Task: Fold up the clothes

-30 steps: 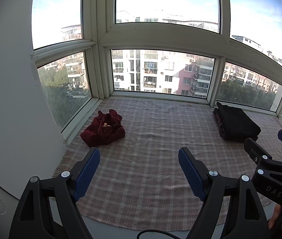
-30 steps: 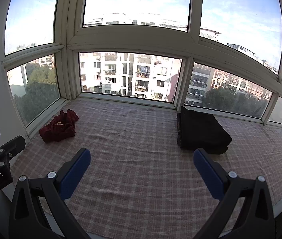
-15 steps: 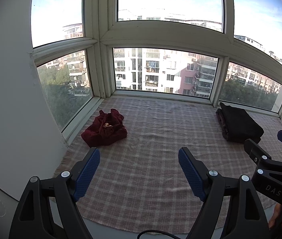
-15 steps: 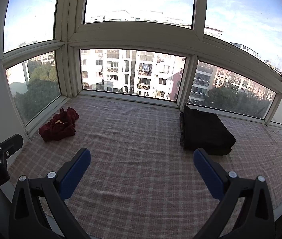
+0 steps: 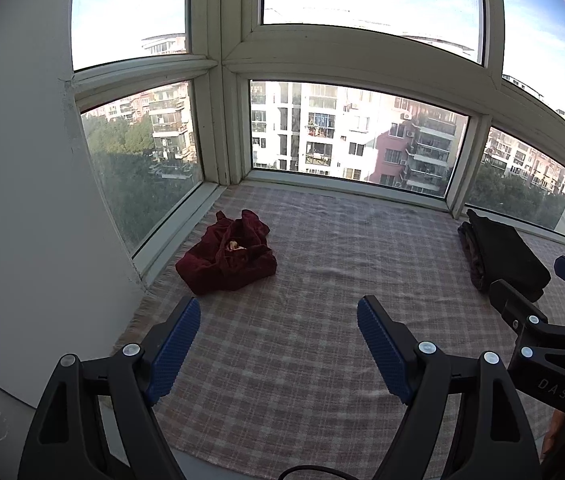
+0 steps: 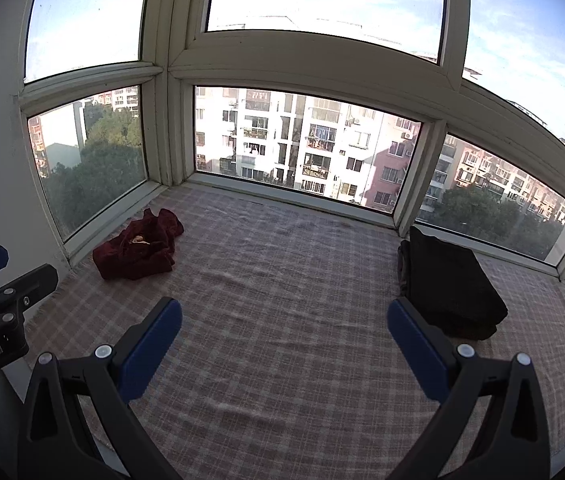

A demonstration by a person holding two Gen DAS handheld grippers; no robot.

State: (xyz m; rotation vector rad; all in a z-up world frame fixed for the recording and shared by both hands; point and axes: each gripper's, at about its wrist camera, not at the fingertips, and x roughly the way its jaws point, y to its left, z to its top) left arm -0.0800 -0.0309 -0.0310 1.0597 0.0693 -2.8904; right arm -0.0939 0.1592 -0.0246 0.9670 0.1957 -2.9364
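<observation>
Hovering over a plaid blanket [image 5: 302,360] spread across a bay-window ledge, both tools are up in the air with nothing in them. Left gripper [image 5: 278,344] has its 2 blue-padded fingers spread wide, and the right gripper [image 6: 284,348] is spread wide too, both clear of the cloth.

From the left wrist camera, the crumpled dark red garment [image 5: 228,258] sits at about 11 o'clock, close to the left window and lying on the blanket in a loose heap. There's a small pale bit showing in the middle of it, maybe a tag or a lining, too small to tell. Over at 3 o'clock there's a folded black stack [image 5: 502,256], neat and squared off, with the right tool poking into the frame just in front of it.

Right wrist camera shows the same layout: red heap at 10 o'clock, black stack [image 6: 450,284] at roughly 2 o'clock, just past the right finger. The 2 piles are well apart, with bare plaid between them. Apartment blocks [image 6: 314,148] and trees fill the glass behind.
</observation>
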